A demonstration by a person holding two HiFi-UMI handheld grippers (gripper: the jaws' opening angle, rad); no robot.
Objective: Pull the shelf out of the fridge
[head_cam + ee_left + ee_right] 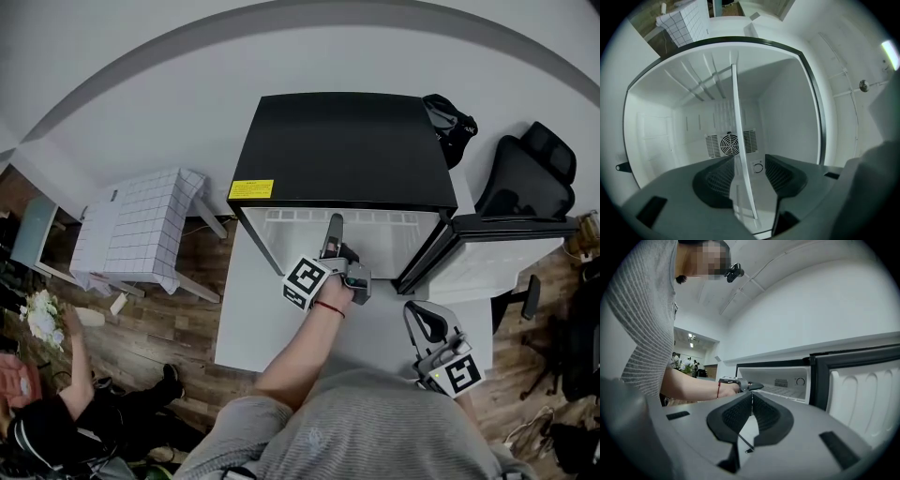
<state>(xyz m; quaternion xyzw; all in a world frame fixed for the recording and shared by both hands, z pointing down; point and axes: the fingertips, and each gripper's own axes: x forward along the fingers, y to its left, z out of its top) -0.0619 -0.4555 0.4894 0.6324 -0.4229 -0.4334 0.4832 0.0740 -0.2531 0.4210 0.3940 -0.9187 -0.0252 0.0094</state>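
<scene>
My left gripper (749,163) is released, jaws apart with the shelf (735,117) edge between them inside the fridge (342,150). My right gripper (751,395) is clenched, empty.

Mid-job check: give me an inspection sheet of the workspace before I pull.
Surface: pale grey floor panel under the black-topped fridge; wooden floor around it.
Job's things: fridge door open; white plastic shelf inside.
Clutter: black bag behind the fridge.
Grippers: left tongs open, shelf's near edge between the jaws, not clamped; right tongs shut, empty, outside the fridge.
Cables: nothing seen.
Surroundings: table under white checked cloth, black office chair, seated person at lower left.
</scene>
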